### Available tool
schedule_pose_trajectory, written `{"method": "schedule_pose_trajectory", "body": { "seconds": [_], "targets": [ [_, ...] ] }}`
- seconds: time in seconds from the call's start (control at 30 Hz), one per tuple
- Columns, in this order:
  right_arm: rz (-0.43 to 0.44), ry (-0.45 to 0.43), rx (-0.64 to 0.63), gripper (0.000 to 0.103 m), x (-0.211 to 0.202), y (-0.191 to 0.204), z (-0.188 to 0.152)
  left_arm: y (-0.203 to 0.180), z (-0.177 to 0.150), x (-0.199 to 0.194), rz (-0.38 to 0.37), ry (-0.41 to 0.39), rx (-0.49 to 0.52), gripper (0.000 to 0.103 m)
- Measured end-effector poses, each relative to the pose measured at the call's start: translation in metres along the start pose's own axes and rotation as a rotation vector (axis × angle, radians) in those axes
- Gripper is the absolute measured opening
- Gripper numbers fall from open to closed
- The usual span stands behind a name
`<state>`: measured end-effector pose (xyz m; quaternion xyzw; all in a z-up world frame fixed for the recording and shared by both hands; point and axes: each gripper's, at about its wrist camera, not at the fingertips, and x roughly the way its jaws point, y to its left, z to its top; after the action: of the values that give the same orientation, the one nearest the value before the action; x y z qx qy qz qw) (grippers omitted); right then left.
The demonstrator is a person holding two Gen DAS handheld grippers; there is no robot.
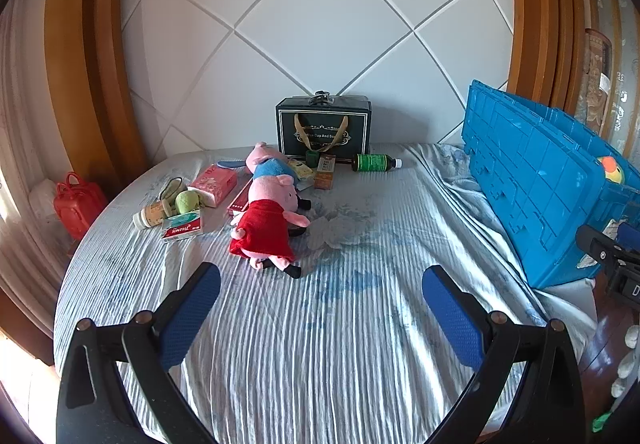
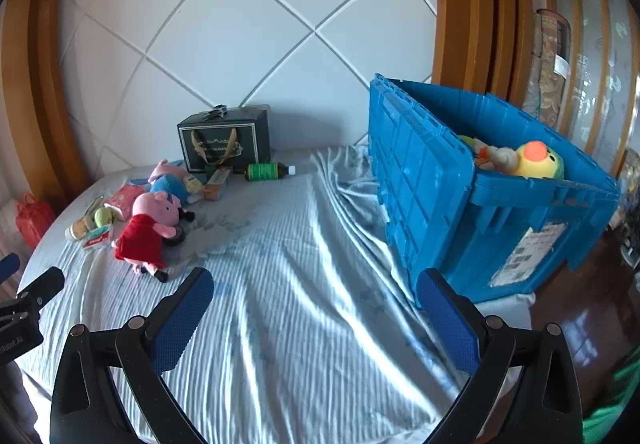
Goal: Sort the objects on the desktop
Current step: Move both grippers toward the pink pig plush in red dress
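The bed (image 1: 340, 344), in its pale blue-and-white striped sheet, filled both of my views, rumpled into long ridges. Biggest thing on it was the blue plastic crate (image 2: 472, 204), ribbed walls, a white label on its near side, sitting at the bed's right edge with a yellow-green plush with an orange patch (image 2: 538, 160) poking over its rim beside other soft toys I couldn't make out.

Well to the left of the crate, against the white panelled headboard (image 1: 320, 24), stood a dark gift box (image 1: 322, 128) with gold trim and a tan ribbon handle. Between that box and the crate a green bottle (image 1: 374, 162) with a white cap lay on its side.

Left of the crate again, across open sheet, lay a pink pig plush in a red dress (image 1: 268, 228), flat on its back, and just behind it a second pig plush in blue (image 1: 266, 164). Around them: a pink tissue pack (image 1: 214, 184), a small green plush (image 1: 186, 201), a beige bottle on its side (image 1: 152, 214), a red-and-white carton (image 1: 182, 227), an orange box (image 1: 325, 172).

My left claw (image 1: 320, 308) hung wide over bare sheet, blue pads (image 1: 192, 316) holding nothing. My right claw (image 2: 316, 308) was just as wide and empty, its right pad just in front of the crate's near corner.
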<state>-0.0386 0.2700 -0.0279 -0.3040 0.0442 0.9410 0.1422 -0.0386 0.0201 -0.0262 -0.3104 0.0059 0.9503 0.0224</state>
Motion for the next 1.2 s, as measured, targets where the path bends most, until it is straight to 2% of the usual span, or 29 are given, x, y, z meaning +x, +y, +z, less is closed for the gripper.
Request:
{"method": "schedule_pose_trajectory", "body": {
  "seconds": [0.37, 0.53, 0.77, 1.0, 1.2],
  "targets": [
    [0.075, 0.023, -0.054, 0.103, 0.07, -0.013, 0.043, -0.021, 0.028, 0.055, 0.061, 0.049, -0.049, 0.102],
    [0.131, 0.066, -0.078, 0.103, 0.11, -0.007, 0.05, -0.016, 0.024, 0.084, 0.097, 0.118, -0.075, 0.102],
    [0.239, 0.149, -0.15, 0.103, 0.156, 0.038, 0.053, 0.024, 0.025, 0.116, 0.139, 0.183, -0.151, 0.102],
    [0.34, 0.188, -0.16, 0.103, 0.192, 0.089, 0.06, 0.061, 0.033, 0.176, 0.156, 0.278, -0.113, 0.102],
    [0.314, 0.267, -0.198, 0.103, 0.238, 0.13, 0.063, 0.087, 0.025, 0.239, 0.136, 0.35, -0.115, 0.102]
  ]
}}
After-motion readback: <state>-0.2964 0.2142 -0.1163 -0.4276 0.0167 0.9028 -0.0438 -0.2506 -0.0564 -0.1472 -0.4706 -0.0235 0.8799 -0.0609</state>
